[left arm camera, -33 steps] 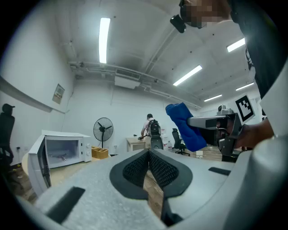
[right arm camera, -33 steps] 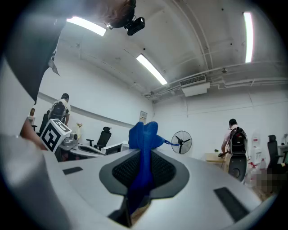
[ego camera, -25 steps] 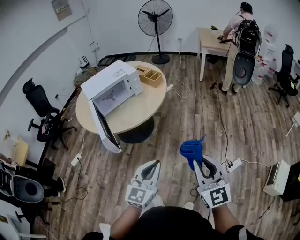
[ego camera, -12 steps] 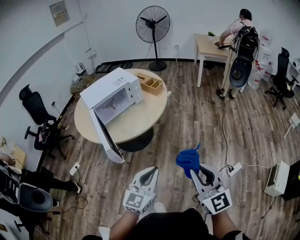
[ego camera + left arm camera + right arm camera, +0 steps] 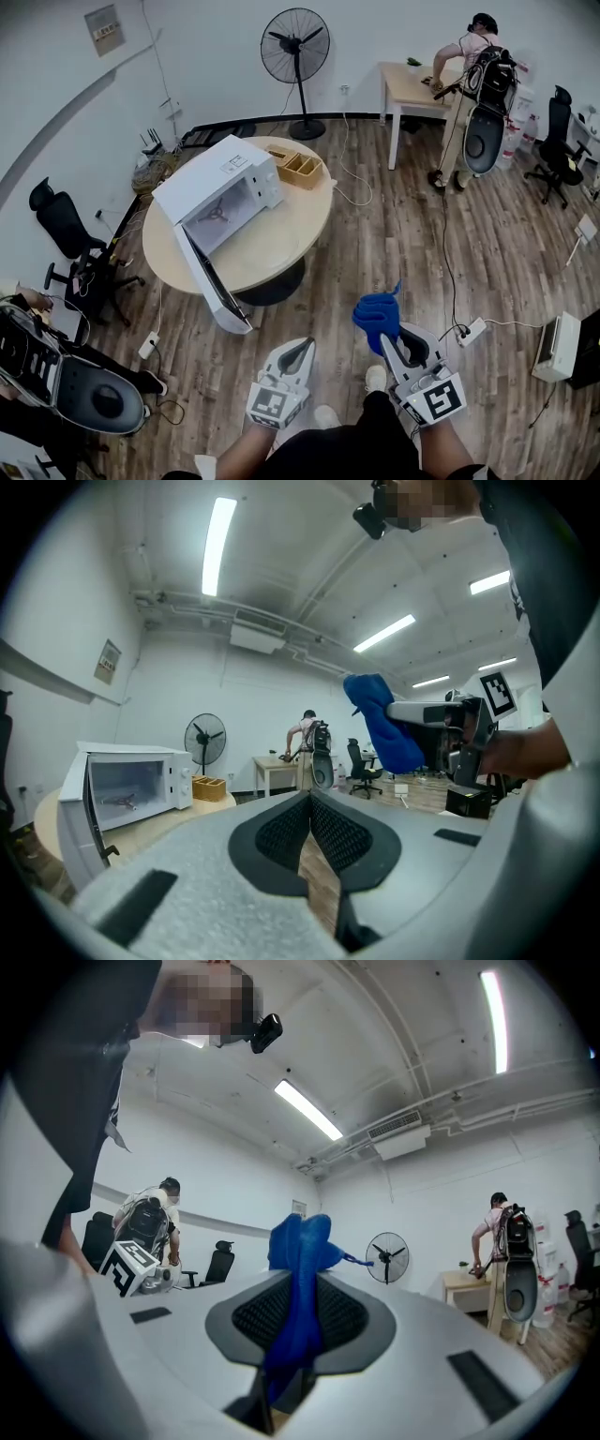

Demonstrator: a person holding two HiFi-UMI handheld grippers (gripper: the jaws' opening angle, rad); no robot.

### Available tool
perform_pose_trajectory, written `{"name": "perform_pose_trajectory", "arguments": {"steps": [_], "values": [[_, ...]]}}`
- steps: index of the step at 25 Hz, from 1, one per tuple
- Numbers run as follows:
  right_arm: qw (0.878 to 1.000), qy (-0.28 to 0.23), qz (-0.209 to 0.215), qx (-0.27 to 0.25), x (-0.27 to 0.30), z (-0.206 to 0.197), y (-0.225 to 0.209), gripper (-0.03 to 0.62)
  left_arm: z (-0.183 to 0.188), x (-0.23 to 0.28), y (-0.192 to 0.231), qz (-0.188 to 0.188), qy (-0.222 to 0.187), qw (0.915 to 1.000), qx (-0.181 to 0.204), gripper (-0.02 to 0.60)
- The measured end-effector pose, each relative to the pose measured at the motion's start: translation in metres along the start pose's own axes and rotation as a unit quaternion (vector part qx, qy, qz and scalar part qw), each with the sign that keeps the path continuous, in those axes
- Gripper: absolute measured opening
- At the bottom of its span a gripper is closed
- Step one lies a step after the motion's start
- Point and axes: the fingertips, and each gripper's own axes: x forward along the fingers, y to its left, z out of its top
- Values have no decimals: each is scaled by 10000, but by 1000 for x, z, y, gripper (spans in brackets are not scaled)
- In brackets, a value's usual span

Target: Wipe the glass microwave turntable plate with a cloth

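A white microwave (image 5: 208,180) stands on the round wooden table (image 5: 281,230) with its door (image 5: 212,279) swung open. Inside it I see only a roller ring (image 5: 217,213); I cannot make out a glass plate. Both grippers are held over the floor, well short of the table. My left gripper (image 5: 298,350) is shut with nothing between its jaws (image 5: 309,806). My right gripper (image 5: 387,340) is shut on a blue cloth (image 5: 376,316), which sticks up past the jaw tips. In the right gripper view the blue cloth (image 5: 300,1269) hangs between the pads.
A wooden box (image 5: 300,167) sits at the table's far edge. A standing fan (image 5: 295,49) is by the back wall. A person (image 5: 473,66) works at a desk (image 5: 412,82). Office chairs (image 5: 66,230) stand at the left. A power strip (image 5: 471,331) and cables lie on the floor.
The head view has drifted, and the table and microwave sit a little lower and more to the left. Both grippers keep their pose, the right one still holding the cloth.
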Motion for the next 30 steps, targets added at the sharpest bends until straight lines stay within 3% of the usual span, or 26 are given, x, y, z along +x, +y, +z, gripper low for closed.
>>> {"name": "perform_pose_trajectory", "arguments": {"steps": [11,18,30], "values": [[9991,190,379,55,46,-17,-62,69,21,64,26,325,-59,9995,-26,6],[9963,230,829,-45,86,-23,-118,69,43,120,55,841,-289,9960,-60,6],[9918,93,1268,123,132,-31,-201,68,42,182,74,1693,-220,9849,-281,6]]}}
